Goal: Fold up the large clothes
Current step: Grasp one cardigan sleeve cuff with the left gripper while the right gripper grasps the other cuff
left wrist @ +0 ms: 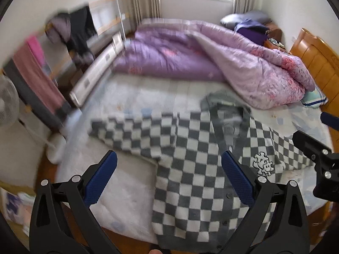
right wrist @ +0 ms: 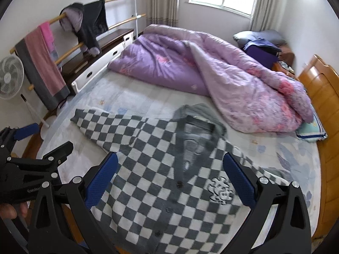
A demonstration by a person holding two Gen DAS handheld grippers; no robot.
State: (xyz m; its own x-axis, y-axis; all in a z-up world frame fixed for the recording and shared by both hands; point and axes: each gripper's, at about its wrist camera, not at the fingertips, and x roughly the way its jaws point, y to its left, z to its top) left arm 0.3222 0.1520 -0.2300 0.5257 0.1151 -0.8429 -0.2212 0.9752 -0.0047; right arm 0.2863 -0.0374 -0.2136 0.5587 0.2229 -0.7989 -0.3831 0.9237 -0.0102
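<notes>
A grey-and-white checkered cardigan [left wrist: 190, 165] [right wrist: 161, 182] lies face up on the bed, buttoned, with a white cartoon patch on the chest and one sleeve [left wrist: 131, 131] [right wrist: 106, 124] stretched out to the left. My left gripper [left wrist: 169, 158] hovers open above its left side and hem, with nothing between the blue pads. Over the chest of the cardigan hangs my right gripper [right wrist: 169, 160], also open and empty. The right gripper [left wrist: 317, 156] shows at the right edge of the left wrist view, and the left gripper [right wrist: 45, 141] at the left edge of the right wrist view.
A crumpled purple and pink quilt [left wrist: 211, 57] [right wrist: 211, 74] covers the far half of the bed. A wooden headboard [right wrist: 322, 97] stands at the right. A rail with hung clothes [right wrist: 63, 42], a white fan [right wrist: 9, 76] and low drawers [right wrist: 101, 61] line the left side.
</notes>
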